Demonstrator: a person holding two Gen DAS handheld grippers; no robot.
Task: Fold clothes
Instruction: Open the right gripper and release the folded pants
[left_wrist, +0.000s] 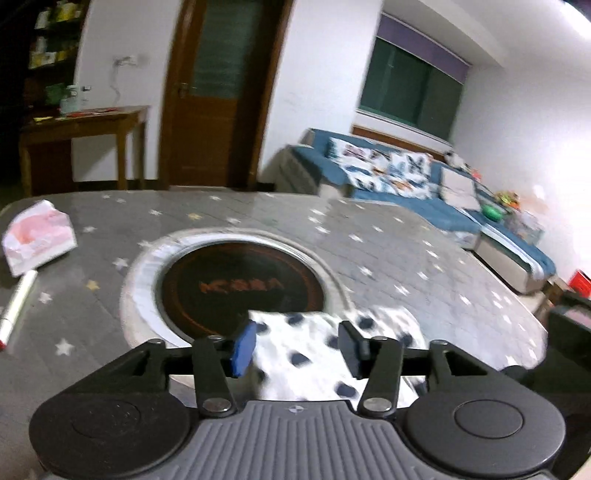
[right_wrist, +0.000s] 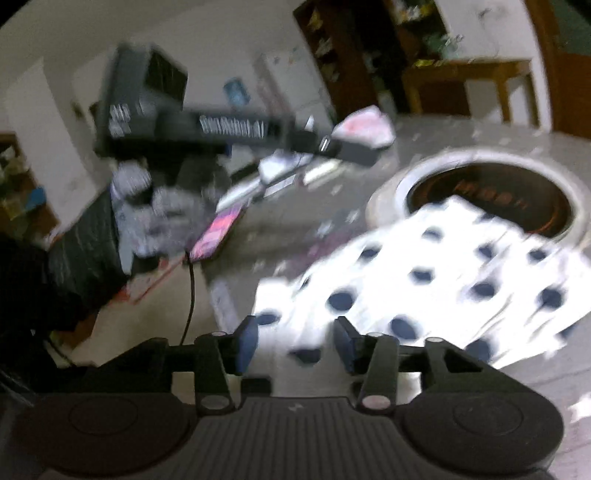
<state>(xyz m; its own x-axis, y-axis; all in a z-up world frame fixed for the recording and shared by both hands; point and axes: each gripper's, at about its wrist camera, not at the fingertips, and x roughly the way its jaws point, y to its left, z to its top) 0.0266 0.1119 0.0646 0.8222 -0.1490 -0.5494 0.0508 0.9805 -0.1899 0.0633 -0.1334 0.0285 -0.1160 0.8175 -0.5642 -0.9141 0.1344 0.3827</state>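
Observation:
A white garment with dark blue dots (left_wrist: 314, 354) lies folded on the grey star-patterned table (left_wrist: 388, 251), partly over the round stove inset (left_wrist: 240, 288). My left gripper (left_wrist: 297, 349) is open, its jaws apart above the near edge of the garment. In the right wrist view the same garment (right_wrist: 443, 280) lies ahead and to the right. My right gripper (right_wrist: 293, 343) is open above the garment's near corner. The other gripper (right_wrist: 229, 129) shows blurred at upper left of that view.
A pink-and-white tissue pack (left_wrist: 37, 236) and a white marker (left_wrist: 16, 306) lie at the table's left. A phone (right_wrist: 218, 232) with a cable, papers and a grey bundle (right_wrist: 162, 206) sit at the left in the right wrist view. A blue sofa (left_wrist: 424, 184) stands behind.

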